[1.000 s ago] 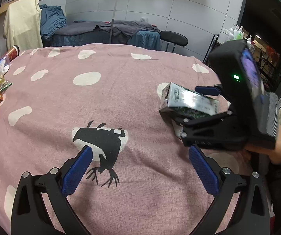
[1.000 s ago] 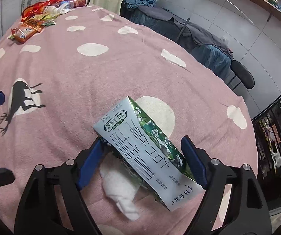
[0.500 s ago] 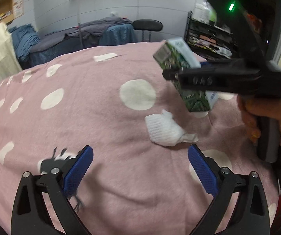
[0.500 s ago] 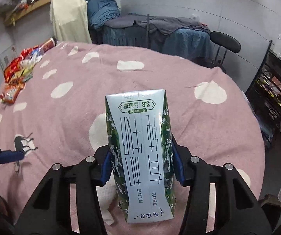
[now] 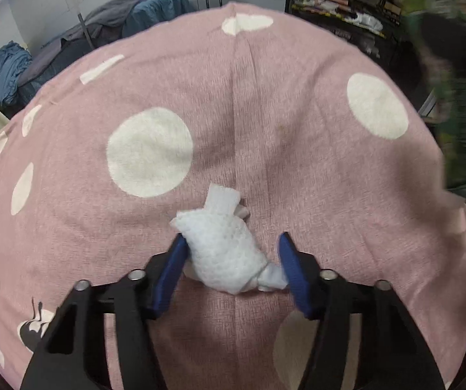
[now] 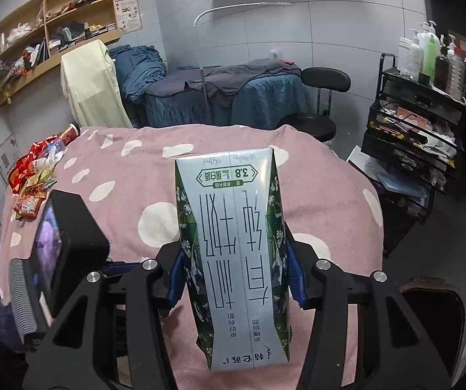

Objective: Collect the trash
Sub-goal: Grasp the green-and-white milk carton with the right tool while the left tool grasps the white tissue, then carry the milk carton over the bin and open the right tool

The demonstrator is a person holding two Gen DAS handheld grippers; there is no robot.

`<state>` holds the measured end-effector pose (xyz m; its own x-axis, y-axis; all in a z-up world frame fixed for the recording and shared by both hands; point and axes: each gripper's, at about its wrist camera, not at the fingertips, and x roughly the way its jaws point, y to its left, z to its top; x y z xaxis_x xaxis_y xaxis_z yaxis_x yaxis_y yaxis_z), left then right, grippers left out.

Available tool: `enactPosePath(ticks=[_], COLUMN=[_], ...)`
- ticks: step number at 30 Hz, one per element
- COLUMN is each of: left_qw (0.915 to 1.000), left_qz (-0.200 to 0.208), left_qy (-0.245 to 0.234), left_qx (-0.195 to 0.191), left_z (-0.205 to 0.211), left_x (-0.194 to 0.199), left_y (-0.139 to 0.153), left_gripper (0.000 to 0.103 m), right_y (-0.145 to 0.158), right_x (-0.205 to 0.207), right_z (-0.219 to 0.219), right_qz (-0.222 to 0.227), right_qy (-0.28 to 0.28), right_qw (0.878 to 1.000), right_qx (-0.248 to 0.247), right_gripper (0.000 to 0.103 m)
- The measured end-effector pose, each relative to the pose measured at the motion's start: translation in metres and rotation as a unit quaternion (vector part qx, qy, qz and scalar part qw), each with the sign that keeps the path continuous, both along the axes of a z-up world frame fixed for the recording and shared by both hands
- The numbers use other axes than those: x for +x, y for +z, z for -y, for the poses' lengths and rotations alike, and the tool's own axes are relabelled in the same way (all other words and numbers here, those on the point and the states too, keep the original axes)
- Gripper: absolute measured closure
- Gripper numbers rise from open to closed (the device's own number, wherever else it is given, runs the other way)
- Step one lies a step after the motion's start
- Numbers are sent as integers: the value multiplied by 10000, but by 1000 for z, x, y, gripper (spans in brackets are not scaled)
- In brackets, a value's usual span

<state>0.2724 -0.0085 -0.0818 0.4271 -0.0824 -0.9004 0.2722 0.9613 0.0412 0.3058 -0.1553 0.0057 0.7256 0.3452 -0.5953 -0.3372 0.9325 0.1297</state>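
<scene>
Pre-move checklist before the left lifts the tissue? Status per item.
1. Crumpled tissue between the left gripper fingers: ok.
2. Left grip complete: not ok. The jaws are closing; the left finger touches the tissue, and a gap shows at the right one.
3. Pink tablecloth clear of the pads: cannot tell; the fingertips sit low on the cloth.
4. Milk carton secure in the right gripper: ok, both pads press its sides, clear of the table.
5. Right gripper clear of the left's lift path: cannot tell; only a blur at the left view's right edge.
6. Trash bin location: cannot tell.
</scene>
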Motion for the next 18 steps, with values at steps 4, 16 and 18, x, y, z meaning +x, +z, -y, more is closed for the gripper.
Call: enactPosePath(ticks=[4,16,18], left_qw=[9999,9911,9890], left_qz=[78,1110,1241], left_qy=[25,154,180], left_qx=[-69,-718,-790], left_z=[-4,-6,-4], left_x=[-6,-59,-68], left_y=[3,53,59], left_gripper=[70,71,71], right_y=[3,1,0], right_x=[-21,-68,-75], right_z=[22,76,83], right_qz=[128,173,173], right_qy=[-183,-645,-722], right_qw=[9997,9958,9951], right_qx=[117,627,658], right_gripper=[52,52,52])
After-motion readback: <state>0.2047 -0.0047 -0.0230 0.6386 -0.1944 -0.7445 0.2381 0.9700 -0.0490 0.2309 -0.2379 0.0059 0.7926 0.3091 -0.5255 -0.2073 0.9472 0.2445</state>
